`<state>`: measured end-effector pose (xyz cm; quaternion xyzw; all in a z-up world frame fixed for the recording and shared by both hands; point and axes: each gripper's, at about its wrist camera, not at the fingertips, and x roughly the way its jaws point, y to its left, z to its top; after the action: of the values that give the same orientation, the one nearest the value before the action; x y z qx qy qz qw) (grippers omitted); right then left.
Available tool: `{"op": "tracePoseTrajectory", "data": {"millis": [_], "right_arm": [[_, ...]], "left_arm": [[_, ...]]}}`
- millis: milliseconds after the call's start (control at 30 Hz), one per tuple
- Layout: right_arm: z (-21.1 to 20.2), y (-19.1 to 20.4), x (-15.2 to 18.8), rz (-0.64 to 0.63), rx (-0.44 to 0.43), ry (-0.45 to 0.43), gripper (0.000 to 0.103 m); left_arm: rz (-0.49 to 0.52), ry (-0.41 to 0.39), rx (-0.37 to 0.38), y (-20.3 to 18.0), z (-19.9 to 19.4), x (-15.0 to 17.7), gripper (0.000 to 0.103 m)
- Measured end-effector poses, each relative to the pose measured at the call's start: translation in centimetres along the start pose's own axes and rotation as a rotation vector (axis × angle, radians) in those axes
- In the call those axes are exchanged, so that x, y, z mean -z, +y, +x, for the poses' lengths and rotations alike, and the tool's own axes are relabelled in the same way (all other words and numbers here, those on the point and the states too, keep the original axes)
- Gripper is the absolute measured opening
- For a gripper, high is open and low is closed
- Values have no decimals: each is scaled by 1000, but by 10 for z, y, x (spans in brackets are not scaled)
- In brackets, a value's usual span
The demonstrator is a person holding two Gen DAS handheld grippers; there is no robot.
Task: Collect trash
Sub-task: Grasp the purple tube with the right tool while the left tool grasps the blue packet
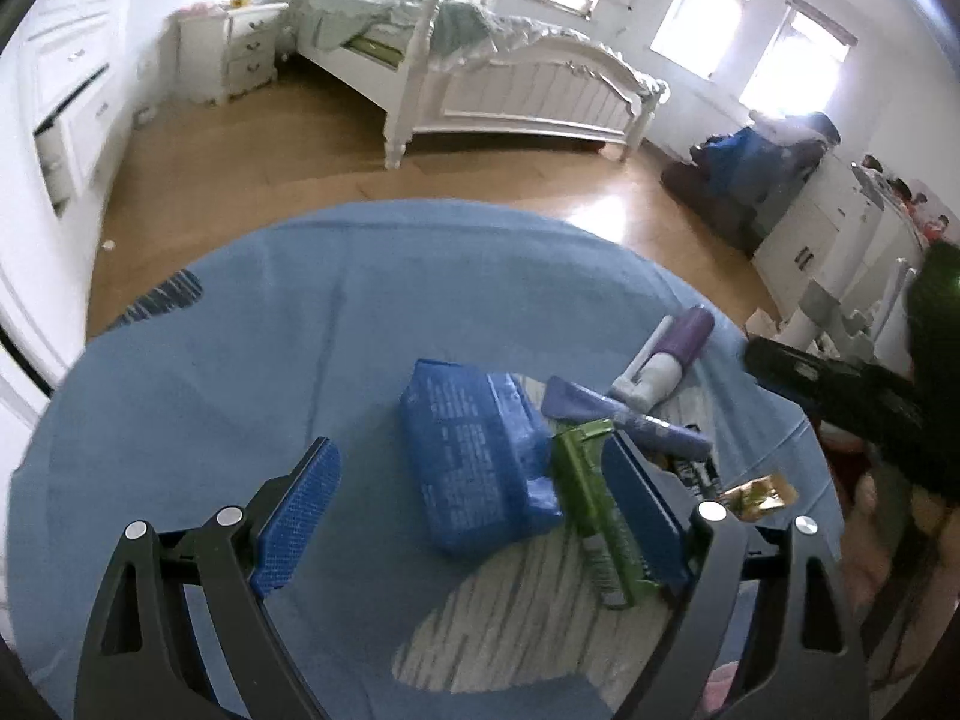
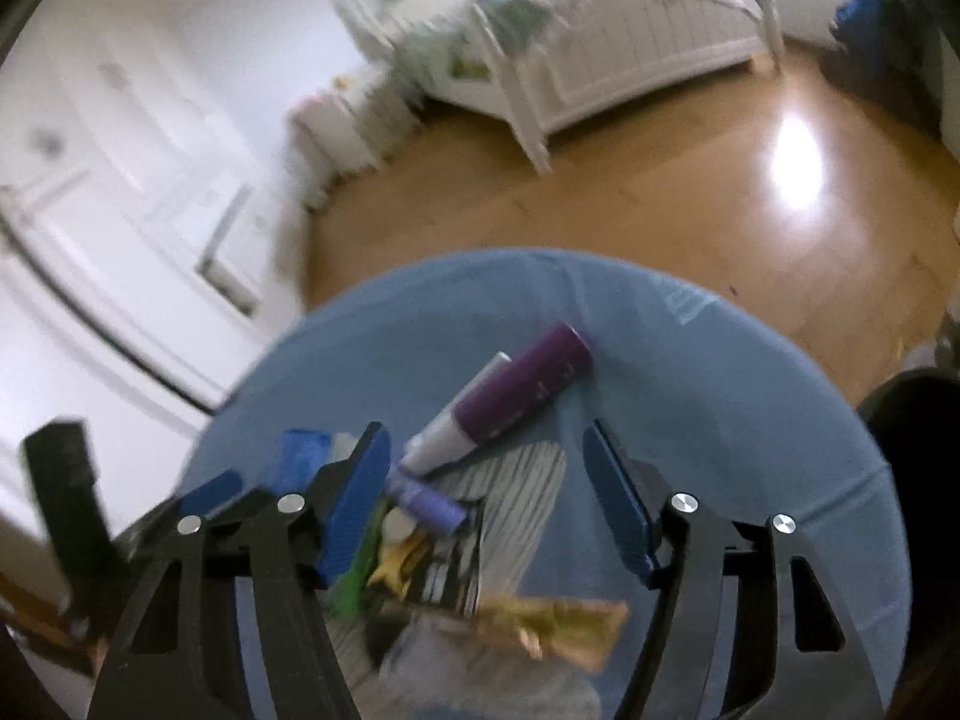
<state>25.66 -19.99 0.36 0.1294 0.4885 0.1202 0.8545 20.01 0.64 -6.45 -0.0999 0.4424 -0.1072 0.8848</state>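
Observation:
A round table with a blue cloth (image 1: 252,324) holds a pile of trash. In the left wrist view a blue packet (image 1: 474,462) lies between the fingers of my open left gripper (image 1: 474,504), with a green wrapper (image 1: 594,510) against the right finger. A purple and white tube (image 1: 666,360), a lilac wrapper (image 1: 618,420) and a gold wrapper (image 1: 759,495) lie to the right. My right gripper (image 2: 486,480) is open above the purple tube (image 2: 516,396), a small lilac tube (image 2: 426,504) and the gold wrapper (image 2: 558,624). It shows as a black shape at the right of the left wrist view (image 1: 840,390).
A white bed (image 1: 480,72) stands across the wooden floor (image 1: 252,162). A white nightstand (image 1: 240,48) and white cabinets (image 1: 66,96) are on the left. Dark bags (image 1: 738,174) and a white dresser (image 1: 840,222) are on the right.

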Motion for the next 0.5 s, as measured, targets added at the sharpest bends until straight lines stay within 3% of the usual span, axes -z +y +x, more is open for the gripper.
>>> {"op": "tracePoseTrajectory", "data": {"millis": [133,267,333,500], "right_arm": [[33,6,-7,36,64,55,63],[51,29,-8,-62,171,51,63],[58,41,-4,-124,204,52,59],[65,62,4,-241,177,63,27]], "left_arm": [[53,-12,-15,3,6,1,77],[72,-41,-48,6,6,0,56],[61,-48,-36,9,5,0,54],[65,-65,-53,9,0,2,47]]}}
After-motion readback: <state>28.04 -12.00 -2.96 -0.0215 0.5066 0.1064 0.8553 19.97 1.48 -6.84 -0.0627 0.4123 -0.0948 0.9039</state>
